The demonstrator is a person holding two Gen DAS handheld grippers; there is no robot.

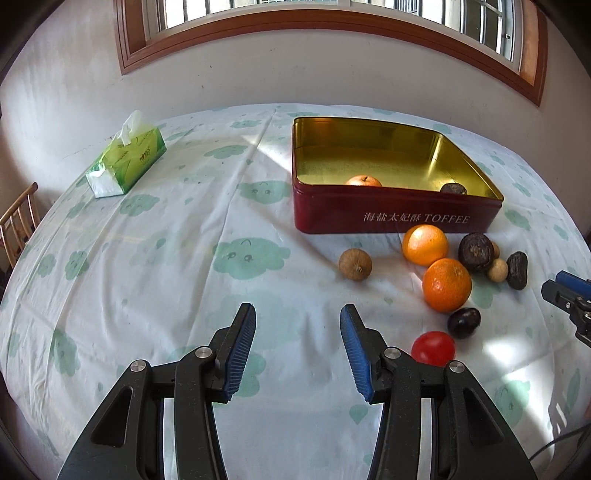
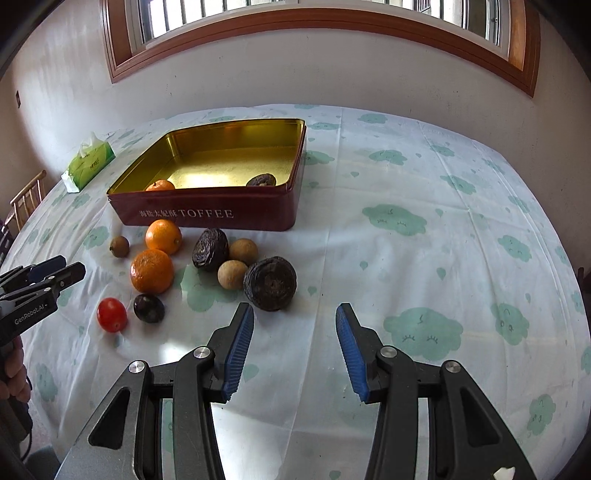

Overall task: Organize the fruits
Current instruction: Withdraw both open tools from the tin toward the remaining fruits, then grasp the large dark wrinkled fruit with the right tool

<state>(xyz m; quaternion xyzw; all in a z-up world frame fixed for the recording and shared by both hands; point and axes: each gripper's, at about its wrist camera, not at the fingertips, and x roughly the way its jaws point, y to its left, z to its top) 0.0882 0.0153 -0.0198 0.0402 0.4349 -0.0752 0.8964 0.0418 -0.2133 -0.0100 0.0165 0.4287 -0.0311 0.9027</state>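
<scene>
White plaster wall and a wood-framed barred window [image 1: 332, 22] back a table covered with a cloud-print cloth [image 2: 406, 221].

The left gripper [image 1: 297, 314] has its blue-padded fingers [image 1: 242, 343] spread with nothing between them, only cloth beneath. Off its right fingertip lie the loose fruits: a red cherry tomato [image 1: 433, 348] just beside that finger, a dark plum [image 1: 464, 322] beyond it, then two oranges [image 1: 447, 284] touching each other, with a brown longan [image 1: 355, 263] straight ahead of the gap. Farther ahead stands a red toffee tin [image 1: 395, 218], open, holding one orange fruit [image 1: 363, 181] and one dark wrinkled fruit [image 1: 453, 188]. A green tissue pack [image 1: 125, 162] sits far off the left finger.

The right gripper [image 2: 294, 314] is likewise spread and empty. A large dark wrinkled fruit [image 2: 270, 282] lies just ahead of its left fingertip, with two more longans [image 2: 232, 274] and a second dark wrinkled fruit [image 2: 210, 248] beyond.
</scene>
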